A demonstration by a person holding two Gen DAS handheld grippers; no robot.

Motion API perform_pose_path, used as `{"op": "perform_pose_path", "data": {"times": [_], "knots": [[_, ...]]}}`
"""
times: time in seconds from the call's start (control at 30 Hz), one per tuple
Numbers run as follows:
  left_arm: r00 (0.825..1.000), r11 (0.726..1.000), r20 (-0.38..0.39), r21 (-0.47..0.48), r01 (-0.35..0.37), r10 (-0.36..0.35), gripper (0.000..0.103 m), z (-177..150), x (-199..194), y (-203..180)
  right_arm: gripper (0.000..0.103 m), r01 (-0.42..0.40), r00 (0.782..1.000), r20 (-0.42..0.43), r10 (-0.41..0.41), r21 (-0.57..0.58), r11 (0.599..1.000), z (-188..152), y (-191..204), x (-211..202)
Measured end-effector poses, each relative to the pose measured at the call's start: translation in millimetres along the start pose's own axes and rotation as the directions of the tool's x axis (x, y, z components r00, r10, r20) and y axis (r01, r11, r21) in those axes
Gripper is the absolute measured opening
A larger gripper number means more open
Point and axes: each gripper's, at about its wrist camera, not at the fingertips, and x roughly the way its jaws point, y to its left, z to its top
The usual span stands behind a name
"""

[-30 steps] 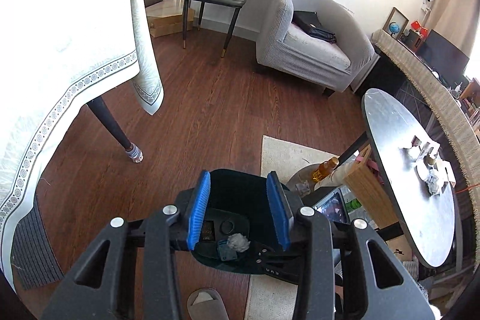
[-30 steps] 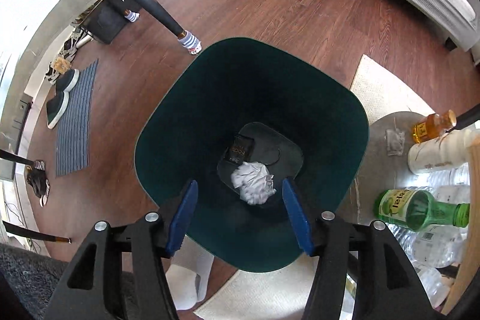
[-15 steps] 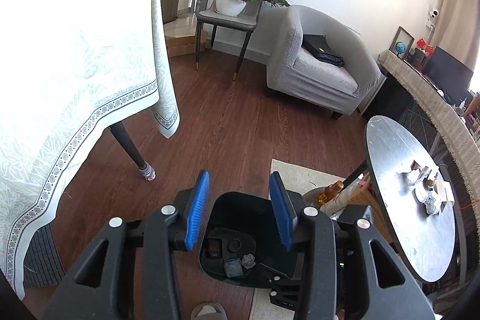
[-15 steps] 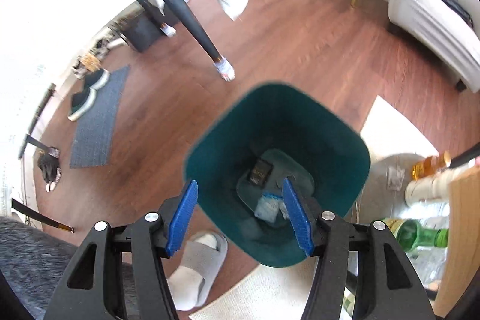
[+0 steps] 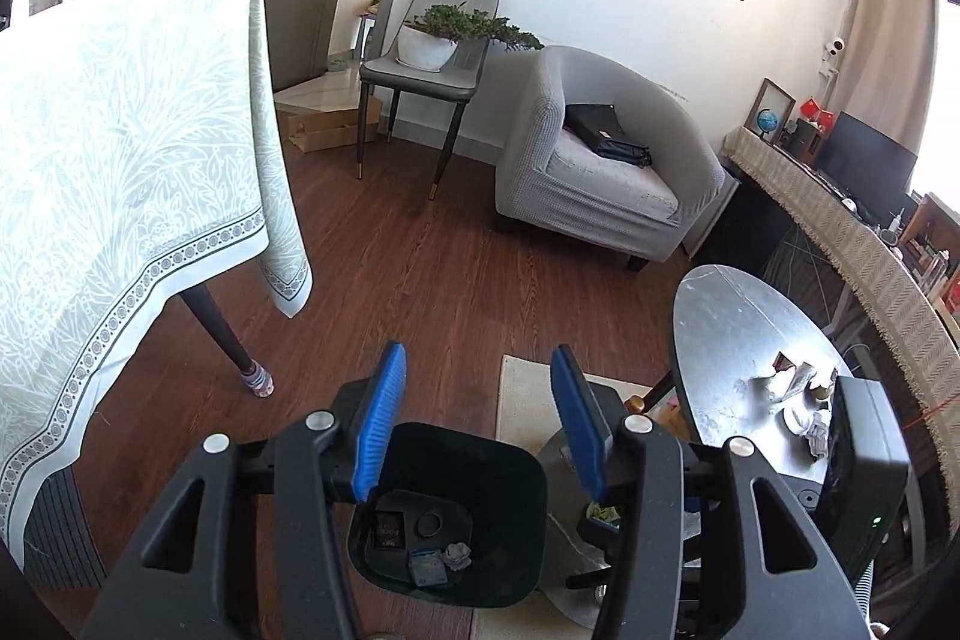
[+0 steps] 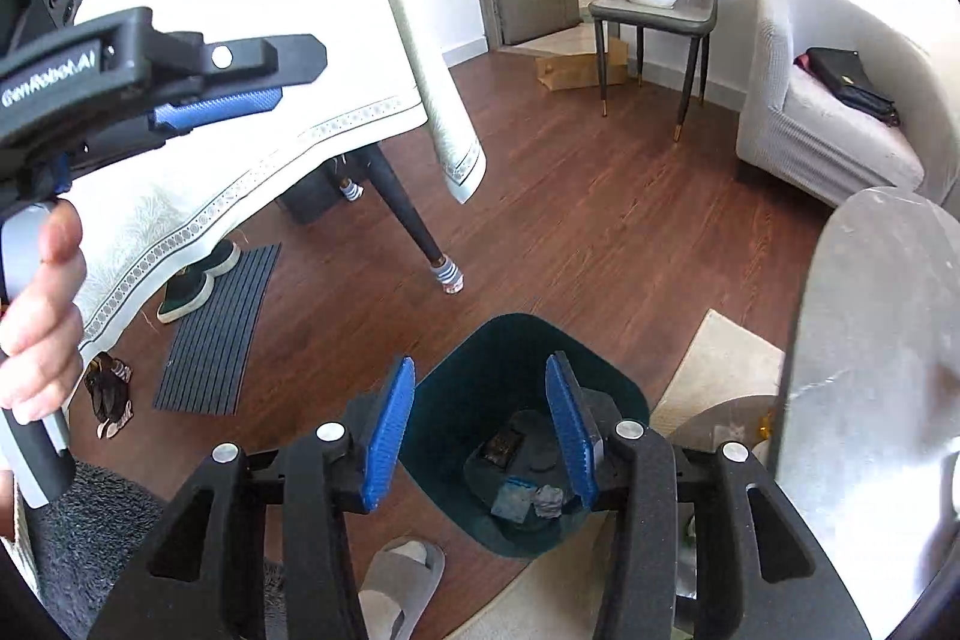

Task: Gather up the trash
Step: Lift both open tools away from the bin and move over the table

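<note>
A dark green trash bin (image 5: 510,472) stands on the wood floor, also in the right wrist view (image 6: 456,400). At its bottom lie a crumpled white paper (image 5: 457,555), a blue packet (image 5: 427,573) and a dark packet (image 5: 388,525). My left gripper (image 5: 480,424) is open and empty, well above the bin. My right gripper (image 6: 480,436) is open and empty, also high above it. More scraps of trash (image 5: 798,394) lie on the round grey table (image 5: 732,340). The left gripper also shows at upper left in the right wrist view (image 6: 216,100), held by a hand.
A table with a white cloth (image 5: 120,172) stands to the left, its leg (image 5: 225,340) near the bin. A grey armchair (image 5: 600,172) and a chair with a plant (image 5: 432,58) are at the back. A slipper (image 6: 402,580) and a rug (image 5: 522,388) lie by the bin.
Both grippers have risen away from the bin and tilted up toward the room. The white paper now lies at the bin's bottom beside the blue packet.
</note>
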Motion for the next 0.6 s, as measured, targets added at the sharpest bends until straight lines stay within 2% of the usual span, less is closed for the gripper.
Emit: {"op": "perform_pose_path", "data": {"times": [0.4,0.6], "knots": [[0.997,0.994,-0.019,0.075,0.079,-0.078,0.069,-6.4,18.1,-69.7,0.044,0.11,0.99,0.086,-0.115,0.063,0.992,-15.2,-45.8,-65.7],[0.99,0.987,-0.043,0.085,0.134,-0.131,0.071,-13.5,28.3,-103.9,0.044,0.227,0.968,0.098,-0.233,0.067,0.972,-27.3,-69.4,-89.5]]}}
